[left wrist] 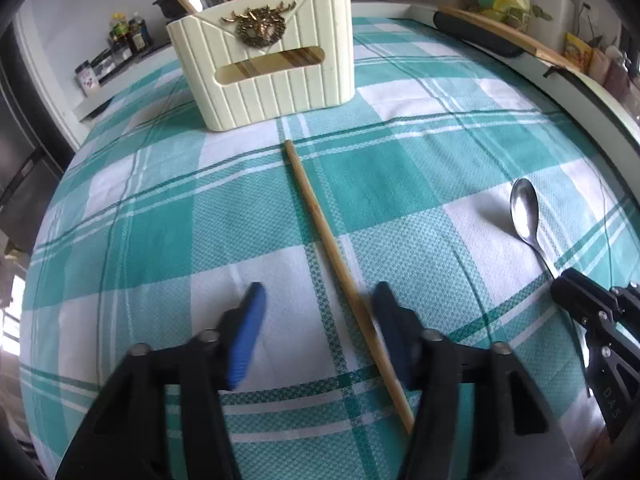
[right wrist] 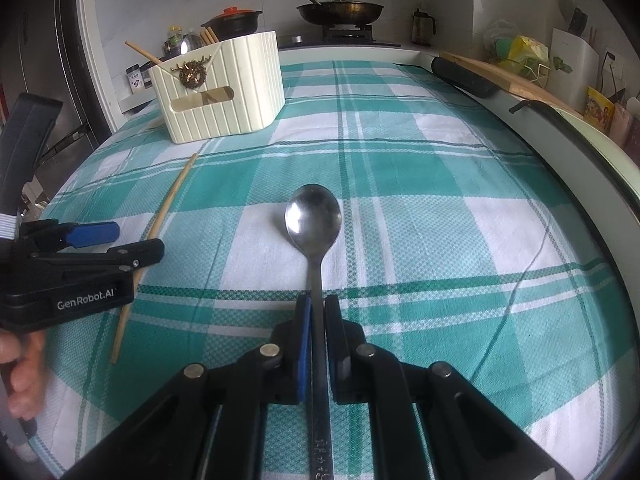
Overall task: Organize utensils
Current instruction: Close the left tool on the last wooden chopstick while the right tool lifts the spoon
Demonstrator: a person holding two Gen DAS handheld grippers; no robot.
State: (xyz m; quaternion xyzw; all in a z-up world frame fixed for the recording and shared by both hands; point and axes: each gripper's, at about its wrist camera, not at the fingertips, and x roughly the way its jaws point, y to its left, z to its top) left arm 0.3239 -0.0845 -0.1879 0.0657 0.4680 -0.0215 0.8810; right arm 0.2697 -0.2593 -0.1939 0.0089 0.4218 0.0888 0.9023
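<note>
Chopstick (left wrist: 344,280) lies loose between my spread left gripper (left wrist: 318,304); my right gripper (right wrist: 317,312) pinches the spoon (right wrist: 314,220), whose bowl could snag the tablecloth (right wrist: 400,160).

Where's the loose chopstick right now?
The chopstick lies flat on the checked cloth, between the left gripper's open fingers beside its right finger, tip pointing toward the cream holder; the spoon lies to its right.

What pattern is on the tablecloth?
Teal-and-white plaid on the tablecloth, clearest in the right wrist view.
</note>
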